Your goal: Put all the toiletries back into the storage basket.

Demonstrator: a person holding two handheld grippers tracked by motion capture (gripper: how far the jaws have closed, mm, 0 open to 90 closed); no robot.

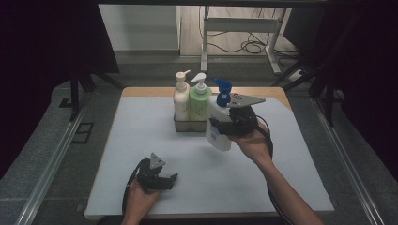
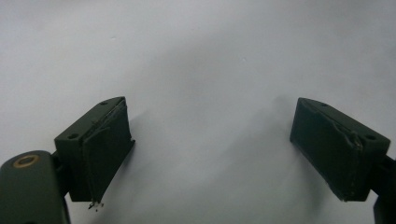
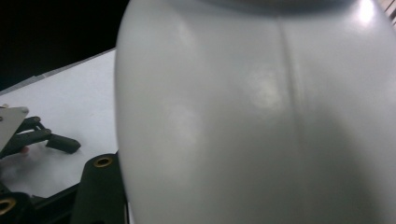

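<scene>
White bottle [image 1: 218,129] with a blue pump top, gripped by the right gripper [image 1: 233,125] and held above the table.

It is seen just right of a clear holder [image 1: 187,124] near the far middle of the white table [image 1: 141,154], its base clear of the surface and the bottle slightly tilted. In the holder a cream pump bottle [image 1: 180,99] and a green pump bottle [image 1: 200,101] are stood side by side. The right gripper's jaws are clamped on the white bottle's body, whose pale side is seen close up in the right gripper view. The left gripper [image 1: 164,179] is rested on the near left of the table, its jaws spread wide with nothing between them.
</scene>
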